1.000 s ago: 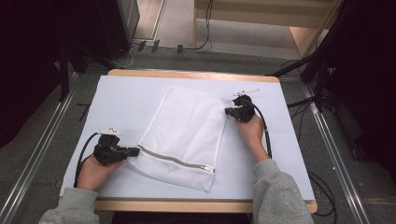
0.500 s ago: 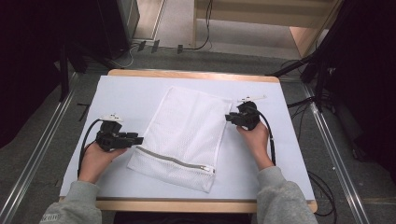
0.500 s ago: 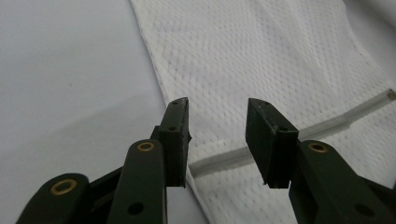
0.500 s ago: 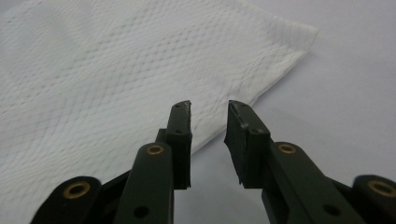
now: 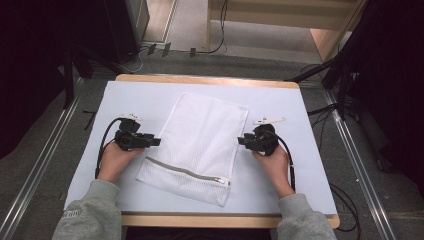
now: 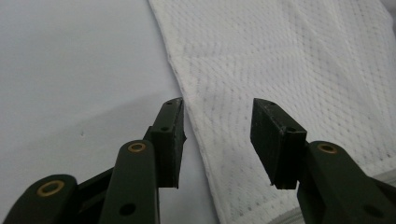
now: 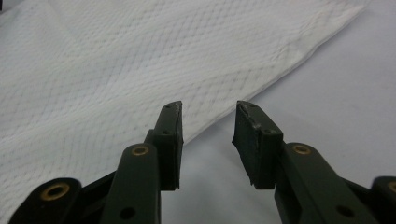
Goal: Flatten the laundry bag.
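Note:
A white mesh laundry bag (image 5: pixel 200 145) lies flat and slightly askew on the table, its grey zipper (image 5: pixel 187 171) along the near end. My left gripper (image 5: pixel 155 142) rests at the bag's left edge, open, its jaws straddling that edge (image 6: pixel 217 109). At the bag's right edge my right gripper (image 5: pixel 240 140) is open too, with the bag's edge (image 7: pixel 208 121) just ahead of its jaws. The mesh bag (image 6: pixel 289 56) spreads to the right in the left gripper view. In the right gripper view the mesh bag (image 7: pixel 140 60) spreads to the left. Nothing is held.
A pale blue-white mat covers the wooden table (image 5: pixel 210 80). Cables trail from both grippers toward the table's near side. Dark stands and floor rails flank the table.
My left gripper moved forward and right to the bag's left edge. My right gripper came back toward me along the bag's right edge. The bag stayed put.

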The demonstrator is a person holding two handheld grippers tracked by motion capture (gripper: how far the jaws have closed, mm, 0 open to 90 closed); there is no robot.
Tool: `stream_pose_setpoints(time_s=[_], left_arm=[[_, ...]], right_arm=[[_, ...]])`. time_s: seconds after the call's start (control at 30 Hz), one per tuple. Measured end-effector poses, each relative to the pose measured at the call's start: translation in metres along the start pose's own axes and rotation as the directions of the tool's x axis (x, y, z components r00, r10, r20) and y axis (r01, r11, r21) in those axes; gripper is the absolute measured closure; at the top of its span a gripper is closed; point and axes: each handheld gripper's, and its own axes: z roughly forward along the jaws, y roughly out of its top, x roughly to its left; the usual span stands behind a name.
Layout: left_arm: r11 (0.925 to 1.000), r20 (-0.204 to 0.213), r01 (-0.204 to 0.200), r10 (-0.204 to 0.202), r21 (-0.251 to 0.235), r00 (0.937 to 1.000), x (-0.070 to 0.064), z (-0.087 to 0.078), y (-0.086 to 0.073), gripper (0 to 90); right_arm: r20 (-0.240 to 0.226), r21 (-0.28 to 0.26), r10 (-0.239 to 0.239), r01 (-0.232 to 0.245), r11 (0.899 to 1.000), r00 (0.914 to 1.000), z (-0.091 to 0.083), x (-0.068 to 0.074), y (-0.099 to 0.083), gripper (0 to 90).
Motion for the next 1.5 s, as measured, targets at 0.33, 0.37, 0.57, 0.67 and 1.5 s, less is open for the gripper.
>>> stream_pose_setpoints(time_s=[0.33, 0.37, 0.57, 0.67, 1.5], left_arm=[[0.9999, 0.001, -0.002, 0.002, -0.013, 1.0000, 0.002, 0.008, -0.002, 56.0], [0.9999, 0.002, -0.011, 0.011, -0.009, 0.9999, 0.000, 0.008, -0.002, 56.2], [0.9991, -0.002, -0.041, 0.041, 0.004, 0.9992, -0.006, 0.012, -0.001, 63.5], [0.9990, -0.007, -0.045, 0.045, 0.003, 0.9990, -0.007, 0.013, -0.002, 67.8], [1.0000, 0.040, 0.004, -0.004, -0.007, 0.9992, -0.010, 0.013, 0.000, 90.0]], right_arm=[[-0.023, 0.020, 0.003, -0.002, 1.000, 0.9997, 0.004, 0.019, -0.013, 57.7], [-0.024, 0.026, 0.002, -0.002, 1.000, 0.9997, 0.005, 0.020, -0.014, 57.1], [-0.023, 0.056, -0.040, 0.041, 0.998, 0.9989, 0.013, 0.029, -0.015, 56.1], [-0.020, 0.055, -0.040, 0.041, 0.998, 0.9990, 0.014, 0.031, -0.016, 56.1], [-0.005, 0.101, -0.055, 0.055, 0.993, 0.9985, 0.020, 0.019, 0.000, 90.0]])
